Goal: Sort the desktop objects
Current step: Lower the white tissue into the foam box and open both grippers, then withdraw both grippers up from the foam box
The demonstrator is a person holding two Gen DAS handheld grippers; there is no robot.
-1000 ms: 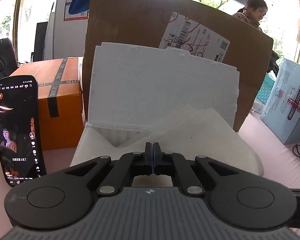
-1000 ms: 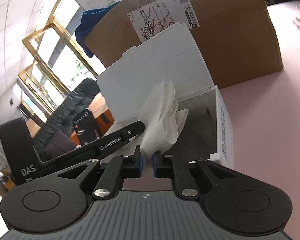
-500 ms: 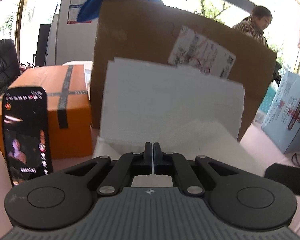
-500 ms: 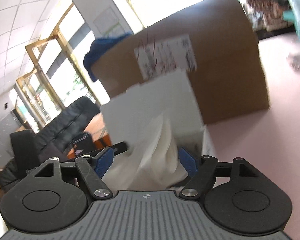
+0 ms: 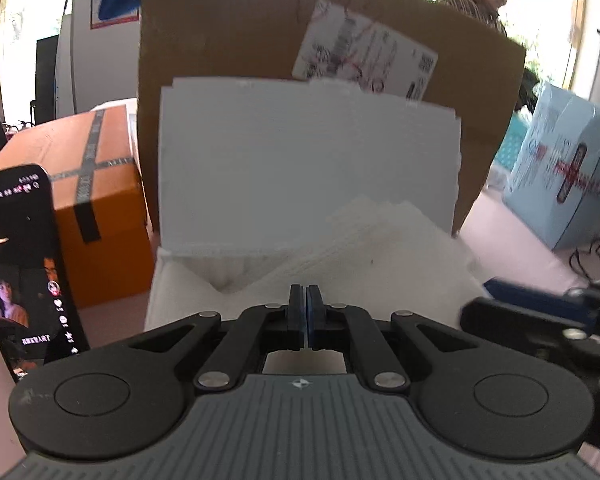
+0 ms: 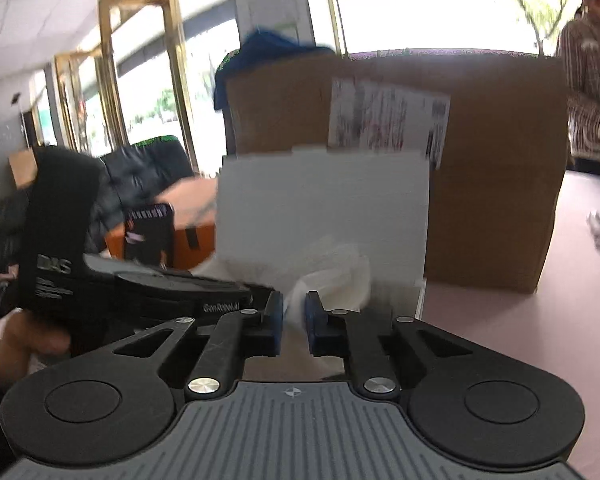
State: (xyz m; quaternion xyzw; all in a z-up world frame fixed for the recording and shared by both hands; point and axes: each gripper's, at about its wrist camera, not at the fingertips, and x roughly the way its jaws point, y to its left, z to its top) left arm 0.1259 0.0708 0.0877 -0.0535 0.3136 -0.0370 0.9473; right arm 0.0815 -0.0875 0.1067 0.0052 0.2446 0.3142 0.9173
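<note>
Two grippers are in front of me, both aimed at the white box point(image 5: 308, 160) at frame centre. On the left gripper point(image 5: 304, 312) the fingers are pressed together, with nothing that I can see between them; they sit at the near edge of the tissues point(image 5: 380, 248) heaped in the open box, whose lid stands upright against the cardboard box point(image 5: 228, 32) behind. At left of that frame a phone point(image 5: 24, 264) stands with its screen lit, and an orange box point(image 5: 100, 200) is behind it. A pale blue package point(image 5: 560, 176) lies at right on the pink counter point(image 5: 512, 232).

From the right wrist, the right gripper point(image 6: 293, 312) has its fingers a little apart, with a white fold of tissues point(image 6: 332, 272) just beyond the gap; blur keeps me from telling whether the pads touch it. The left gripper point(image 6: 236, 300) reaches in from the left of this frame, held by a hand point(image 6: 24, 340) at lower left. A person point(image 6: 588, 60) stands at upper right behind the cardboard box point(image 6: 500, 184).
</note>
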